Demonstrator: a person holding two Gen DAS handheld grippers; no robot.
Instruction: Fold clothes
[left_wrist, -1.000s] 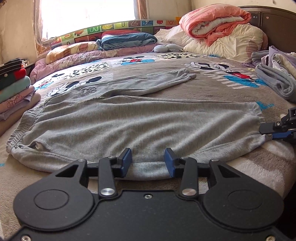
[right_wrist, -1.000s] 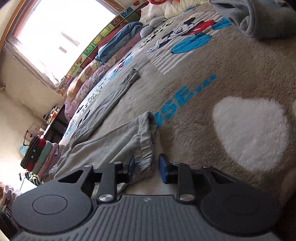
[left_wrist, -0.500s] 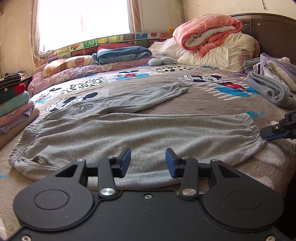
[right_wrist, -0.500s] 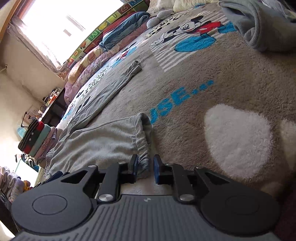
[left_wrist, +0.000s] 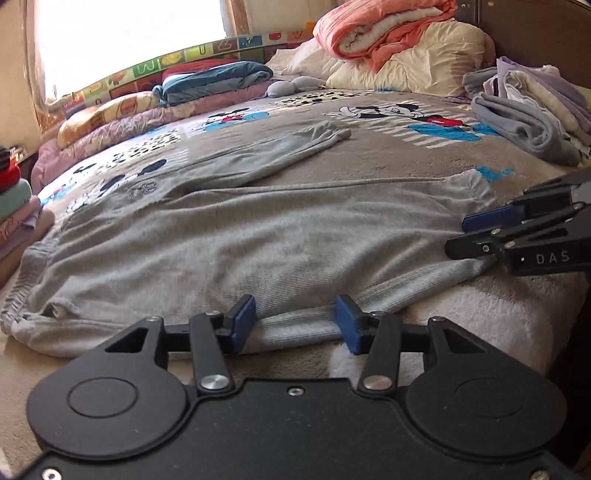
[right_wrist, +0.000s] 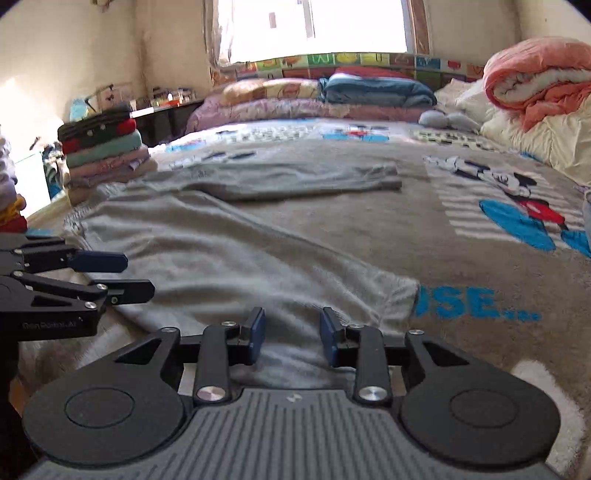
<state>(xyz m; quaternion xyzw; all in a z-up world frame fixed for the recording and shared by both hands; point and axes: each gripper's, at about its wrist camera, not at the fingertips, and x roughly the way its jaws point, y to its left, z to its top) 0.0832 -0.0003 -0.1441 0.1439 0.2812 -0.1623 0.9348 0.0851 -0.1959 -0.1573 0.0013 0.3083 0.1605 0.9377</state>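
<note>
Grey sweatpants (left_wrist: 229, 236) lie spread flat on the bed's Mickey Mouse blanket (left_wrist: 406, 147), waistband to the left, legs to the right. They also show in the right wrist view (right_wrist: 221, 258). My left gripper (left_wrist: 295, 319) is open, its blue pads astride the near edge of the near leg. My right gripper (right_wrist: 290, 334) is open over the near leg's cuff end. Each gripper shows in the other's view: the right one (left_wrist: 476, 236) at the right, the left one (right_wrist: 122, 275) at the left.
A stack of folded clothes (right_wrist: 103, 151) stands at the bed's left edge. A loose pile of grey and lilac garments (left_wrist: 528, 107) lies at the right. Pillows and rolled quilts (left_wrist: 399, 37) line the head of the bed, under the window.
My right gripper has swung round from a tilted side view to face the window and its jaws have opened wider. It now sits closer to the left gripper, which has dipped toward the pants' edge.
</note>
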